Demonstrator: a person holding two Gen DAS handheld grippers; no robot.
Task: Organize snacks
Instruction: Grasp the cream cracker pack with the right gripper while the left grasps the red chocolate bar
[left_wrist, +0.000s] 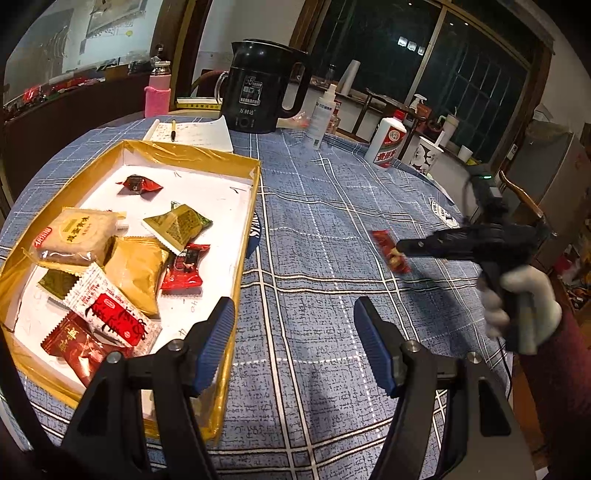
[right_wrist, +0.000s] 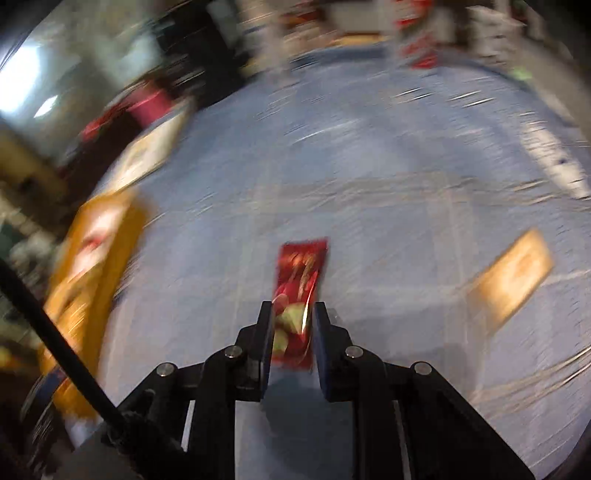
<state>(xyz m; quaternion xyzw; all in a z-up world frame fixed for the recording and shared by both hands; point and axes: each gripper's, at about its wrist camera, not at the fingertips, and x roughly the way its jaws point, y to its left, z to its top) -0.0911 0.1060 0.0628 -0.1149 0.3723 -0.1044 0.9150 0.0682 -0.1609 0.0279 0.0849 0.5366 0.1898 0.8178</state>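
Blue plaid tablecloth (left_wrist: 332, 229) covers a round table beside a dark window. At the left stands a shallow gold-rimmed cardboard tray with a white floor (left_wrist: 236, 162); it holds a loose pile of wrapped snacks, among them a beige round-cake packet (left_wrist: 74, 236), gold and green sachets, and several red ones.

Left gripper (left_wrist: 293, 347): jaws wide apart, nothing between the blue ribbed pads (left_wrist: 216, 343). It hangs over the near right corner of the tray.

Task item: a slim red foil snack packet (right_wrist: 301, 295). It is clear of the tray, out over open cloth to the tray's right.

Right gripper (right_wrist: 292, 314): held in a white-gloved hand (left_wrist: 524, 306). The jaws are nearly closed, with the packet's near end pinched between the pads and its far end projecting forward. The right wrist view is heavily motion-blurred; a tan rectangular packet (right_wrist: 511, 275) lies on the cloth at its right.

Handling: the packet appears light, thin and pliable, with slick foil. Expect it to droop or slide. Grip across the flat faces, close to an end seam.
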